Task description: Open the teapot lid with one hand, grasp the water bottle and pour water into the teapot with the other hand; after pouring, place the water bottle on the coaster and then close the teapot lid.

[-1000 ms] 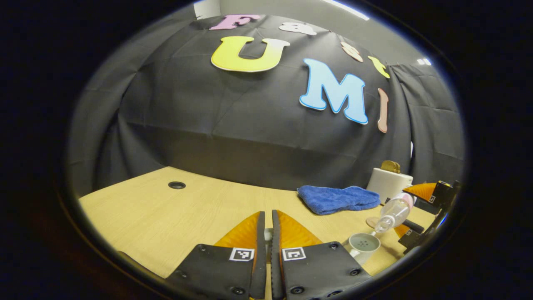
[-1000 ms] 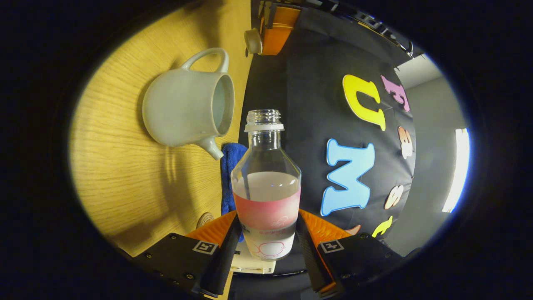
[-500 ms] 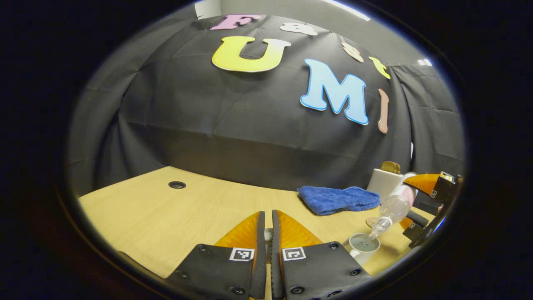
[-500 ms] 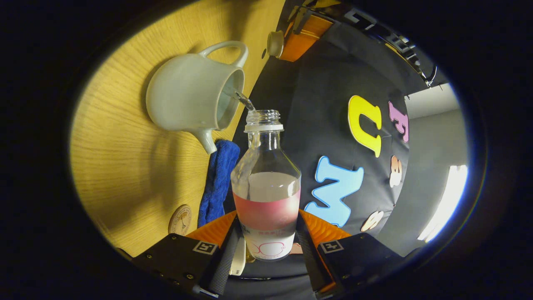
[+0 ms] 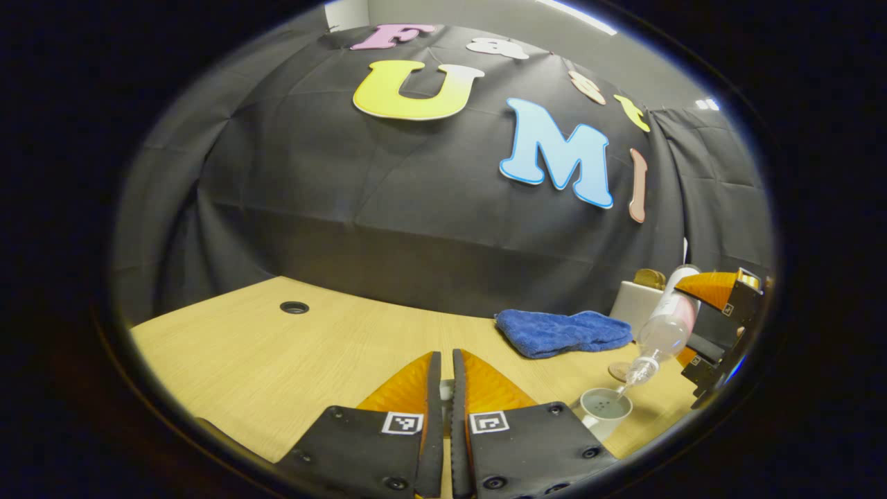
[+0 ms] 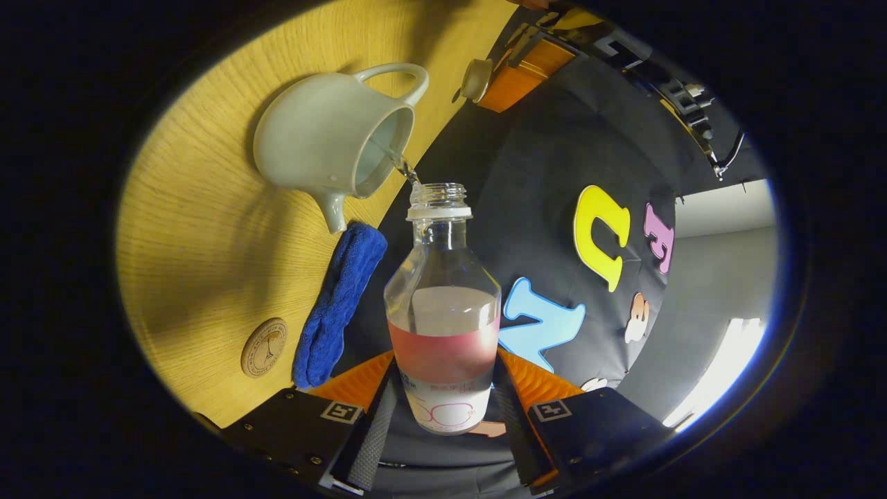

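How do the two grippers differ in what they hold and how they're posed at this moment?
The right gripper clamps the water bottle, tipped toward the open teapot; the left gripper pinches the small teapot lid. Right fingers stand apart round the bottle, left nearly together. Both are held above the table.
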A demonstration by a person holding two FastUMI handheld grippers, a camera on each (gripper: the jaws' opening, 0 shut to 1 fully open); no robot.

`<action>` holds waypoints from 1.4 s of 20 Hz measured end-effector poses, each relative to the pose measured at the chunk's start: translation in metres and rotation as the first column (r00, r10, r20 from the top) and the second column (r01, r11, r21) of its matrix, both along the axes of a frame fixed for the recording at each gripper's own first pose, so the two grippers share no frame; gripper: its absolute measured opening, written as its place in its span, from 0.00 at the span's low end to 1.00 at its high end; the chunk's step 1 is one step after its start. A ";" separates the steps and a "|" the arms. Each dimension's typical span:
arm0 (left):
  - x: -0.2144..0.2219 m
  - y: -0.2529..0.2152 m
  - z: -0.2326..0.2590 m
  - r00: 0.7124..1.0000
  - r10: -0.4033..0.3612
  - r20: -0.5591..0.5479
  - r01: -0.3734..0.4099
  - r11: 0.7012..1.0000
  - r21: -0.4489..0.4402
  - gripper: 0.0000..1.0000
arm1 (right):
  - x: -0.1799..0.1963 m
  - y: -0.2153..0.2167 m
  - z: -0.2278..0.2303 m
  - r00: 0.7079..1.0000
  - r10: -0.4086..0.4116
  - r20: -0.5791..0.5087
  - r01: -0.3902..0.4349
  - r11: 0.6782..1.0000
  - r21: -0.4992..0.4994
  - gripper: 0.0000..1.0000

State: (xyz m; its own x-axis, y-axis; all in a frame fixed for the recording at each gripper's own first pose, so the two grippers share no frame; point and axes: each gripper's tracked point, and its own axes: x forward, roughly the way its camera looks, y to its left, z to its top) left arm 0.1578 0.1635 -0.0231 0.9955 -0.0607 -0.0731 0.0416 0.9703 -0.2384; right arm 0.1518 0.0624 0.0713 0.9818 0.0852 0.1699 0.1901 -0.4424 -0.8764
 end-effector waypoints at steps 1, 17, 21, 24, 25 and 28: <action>0.001 0.000 0.000 1.000 -0.001 -0.001 0.001 1.000 0.001 0.13 | 0.001 0.000 0.002 1.000 0.001 0.001 -0.001 1.000 -0.014 0.74; 0.000 0.002 0.000 1.000 0.000 0.001 0.000 1.000 -0.026 0.13 | 0.000 0.027 0.016 0.997 0.078 0.024 -0.070 0.967 -0.244 0.74; 0.001 0.002 -0.001 1.000 -0.001 -0.004 0.001 1.000 -0.023 0.13 | 0.000 0.030 0.017 0.996 0.087 0.023 -0.078 0.962 -0.262 0.74; 0.001 0.002 0.000 1.000 -0.003 -0.002 0.003 1.000 -0.028 0.11 | 0.001 0.032 0.018 0.995 0.093 0.023 -0.083 0.959 -0.271 0.74; 0.001 0.002 0.001 1.000 -0.003 -0.002 0.003 1.000 -0.027 0.13 | 0.001 0.031 0.017 0.996 0.092 0.023 -0.082 0.959 -0.272 0.74; 0.001 0.001 -0.001 1.000 -0.004 -0.006 0.003 1.000 -0.023 0.13 | 0.002 0.029 0.019 0.996 0.090 0.025 -0.080 0.959 -0.272 0.74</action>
State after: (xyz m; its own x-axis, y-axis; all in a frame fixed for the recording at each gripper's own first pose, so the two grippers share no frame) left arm 0.1586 0.1648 -0.0245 0.9948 -0.0659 -0.0774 0.0436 0.9644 -0.2607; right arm 0.1535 0.0912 0.0899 0.9623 0.2160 0.1653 0.2676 -0.6427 -0.7179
